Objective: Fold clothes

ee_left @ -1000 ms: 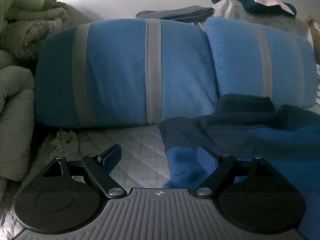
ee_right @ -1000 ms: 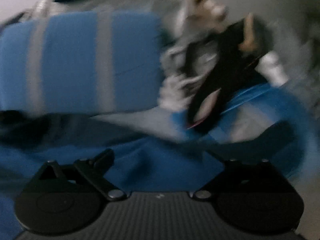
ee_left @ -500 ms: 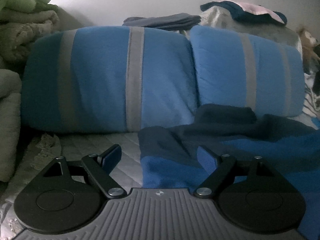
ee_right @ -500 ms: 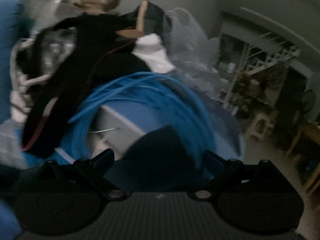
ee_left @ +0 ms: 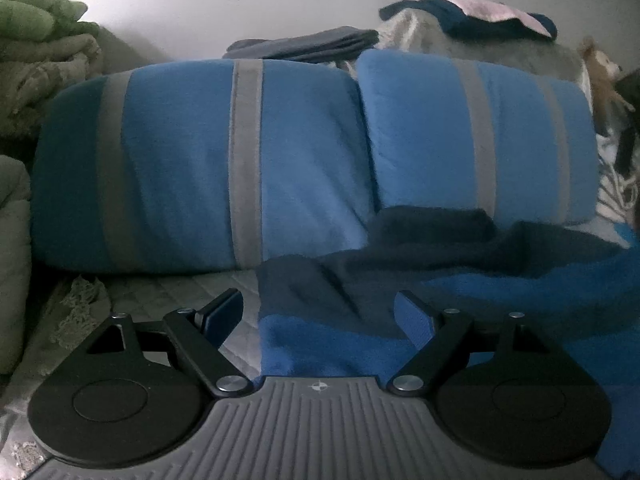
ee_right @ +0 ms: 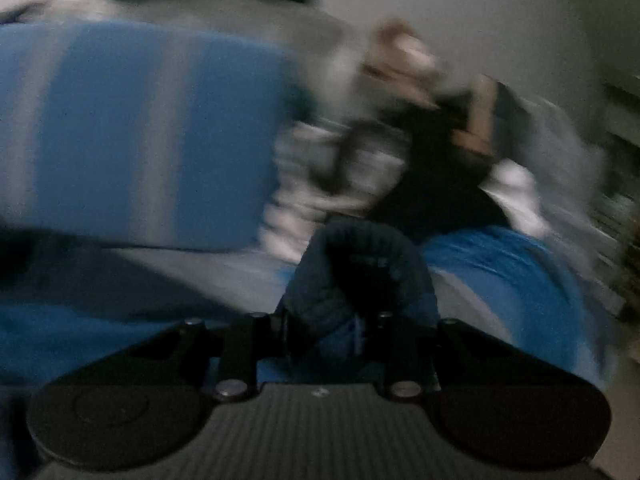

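The bed (ee_left: pixel 168 292) carries 2 blue pillows with grey stripes along its far edge: the left pillow (ee_left: pixel 192 168) and the right pillow (ee_left: pixel 472 144), touching each other. A green blanket (ee_left: pixel 36 52) is piled at the bed's far left corner. The blue and navy garment (ee_left: pixel 400 280) lies spread across the right part of the bed, its far edge touching the right pillow. A stack of folded dark clothes (ee_left: pixel 304 42) sits behind the pillows. A plush toy (ee_left: pixel 600 72) is near the far right corner. The left hand-held gripper (ee_left: pixel 319 312) has its fingers spread apart over the garment's left edge, gripping nothing. The right hand-held gripper (ee_right: pixel 356 332) is pressed together, pinching a bunched navy fold of the garment (ee_right: pixel 360 272); this view is motion-blurred.
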Demonstrator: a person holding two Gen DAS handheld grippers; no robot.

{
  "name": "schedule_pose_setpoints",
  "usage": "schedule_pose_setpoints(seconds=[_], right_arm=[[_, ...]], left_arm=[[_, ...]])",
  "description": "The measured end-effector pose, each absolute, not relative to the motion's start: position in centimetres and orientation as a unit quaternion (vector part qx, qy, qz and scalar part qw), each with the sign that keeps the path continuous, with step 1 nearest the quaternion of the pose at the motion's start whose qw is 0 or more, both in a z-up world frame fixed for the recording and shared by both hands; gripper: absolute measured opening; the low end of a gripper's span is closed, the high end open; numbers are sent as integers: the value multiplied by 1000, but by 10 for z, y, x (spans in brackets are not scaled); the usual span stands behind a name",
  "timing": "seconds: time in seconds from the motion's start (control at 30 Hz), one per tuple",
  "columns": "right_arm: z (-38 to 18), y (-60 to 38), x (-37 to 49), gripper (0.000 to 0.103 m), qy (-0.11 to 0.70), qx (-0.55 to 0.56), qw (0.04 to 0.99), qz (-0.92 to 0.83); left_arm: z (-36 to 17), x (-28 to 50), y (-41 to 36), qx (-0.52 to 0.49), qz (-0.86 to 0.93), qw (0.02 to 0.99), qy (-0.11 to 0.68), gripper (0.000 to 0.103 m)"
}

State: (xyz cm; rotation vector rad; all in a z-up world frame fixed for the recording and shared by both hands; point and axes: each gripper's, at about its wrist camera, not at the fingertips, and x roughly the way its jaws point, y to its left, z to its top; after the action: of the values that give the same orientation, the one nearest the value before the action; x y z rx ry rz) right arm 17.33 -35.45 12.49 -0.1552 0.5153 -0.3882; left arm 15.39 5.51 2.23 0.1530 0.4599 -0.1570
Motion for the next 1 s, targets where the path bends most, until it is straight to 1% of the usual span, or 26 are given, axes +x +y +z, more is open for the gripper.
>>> schedule_pose_setpoints(seconds=[0.2,0.57,0.77,0.97,1.0], right_arm=[[136,-223,166,29,237,-115,965,7],[119,-171,161,29,270,-133,948,107],[110,-143,159,29,287,-142,934,159],[103,-126,143,30,261,-195,929,176],[102,-124,140,32,256,-205,928,179]], left_arm=[[19,153,53,38,-105,963,246,83],[10,145,40,53,-143,956,250,83],[17,147,45,9,-165,954,252,83],[14,151,51,-28,-163,949,266,83],[14,152,53,-37,-161,949,270,83]])
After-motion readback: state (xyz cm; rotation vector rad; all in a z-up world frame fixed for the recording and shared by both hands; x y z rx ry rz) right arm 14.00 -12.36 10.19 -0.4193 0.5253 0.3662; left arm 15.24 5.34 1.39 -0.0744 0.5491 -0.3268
